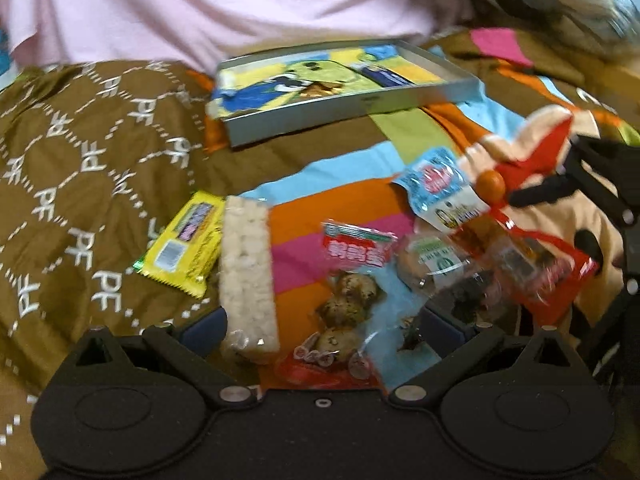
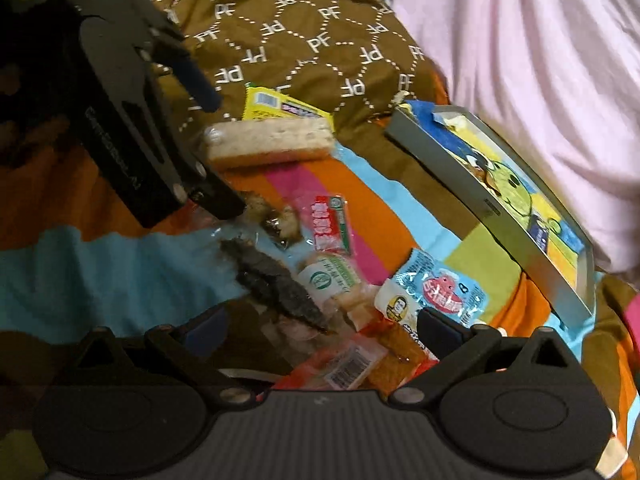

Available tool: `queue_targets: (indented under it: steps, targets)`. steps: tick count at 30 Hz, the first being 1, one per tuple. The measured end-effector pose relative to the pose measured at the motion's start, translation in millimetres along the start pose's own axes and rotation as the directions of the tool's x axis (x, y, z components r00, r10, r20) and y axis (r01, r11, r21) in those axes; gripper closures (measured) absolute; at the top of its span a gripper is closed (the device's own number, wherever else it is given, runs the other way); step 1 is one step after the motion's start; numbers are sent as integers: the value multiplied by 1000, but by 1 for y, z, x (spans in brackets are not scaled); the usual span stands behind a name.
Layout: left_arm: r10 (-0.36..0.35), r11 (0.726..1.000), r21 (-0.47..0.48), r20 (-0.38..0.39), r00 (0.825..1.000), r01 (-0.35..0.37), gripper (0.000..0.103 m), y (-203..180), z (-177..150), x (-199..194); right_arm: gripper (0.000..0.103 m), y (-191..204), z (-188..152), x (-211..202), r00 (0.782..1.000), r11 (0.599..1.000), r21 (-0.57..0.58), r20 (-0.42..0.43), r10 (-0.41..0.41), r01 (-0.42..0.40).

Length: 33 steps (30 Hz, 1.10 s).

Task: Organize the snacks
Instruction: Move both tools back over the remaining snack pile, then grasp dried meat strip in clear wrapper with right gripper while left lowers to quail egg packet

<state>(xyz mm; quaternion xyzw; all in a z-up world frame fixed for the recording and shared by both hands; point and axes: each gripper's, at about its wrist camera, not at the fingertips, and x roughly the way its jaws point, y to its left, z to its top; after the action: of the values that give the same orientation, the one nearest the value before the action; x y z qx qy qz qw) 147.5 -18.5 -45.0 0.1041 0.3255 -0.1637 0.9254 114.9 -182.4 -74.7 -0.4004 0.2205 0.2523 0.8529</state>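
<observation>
Left gripper [image 1: 320, 328], jaws wide over the egg pack [image 1: 348, 304]; right gripper [image 2: 320, 320], wide too. Crowded packets at three o'clock risk snagging.

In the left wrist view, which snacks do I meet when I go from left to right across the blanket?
yellow packet → rice bar → egg pack with red label → blue packet → red-trimmed clear pack
</observation>
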Motion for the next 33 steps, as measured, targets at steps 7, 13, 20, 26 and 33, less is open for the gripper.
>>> queue_targets:
  steps: [7,13,20,26,33]
  targets:
    - [-36,994,104,-57,998,42,1,-12,1,14,1,18,-10,3,992,970,-220,98,-84,104]
    - [-42,990,132,-68,997,51,1,-15,0,17,10,23,-10,10,984,952,-274,146,-101,138]
    - [-46,989,136,-68,997,55,2,-15,0,17,54,24,-10,13,988,956,-279,146,-49,89]
    - [-50,986,157,-67,996,60,2,-18,2,16,78,26,-9,22,990,954,-288,133,-44,81]
    - [-32,983,179,-66,997,43,4,-19,4,16,99,8,-4,16,983,969,-214,159,-88,122]
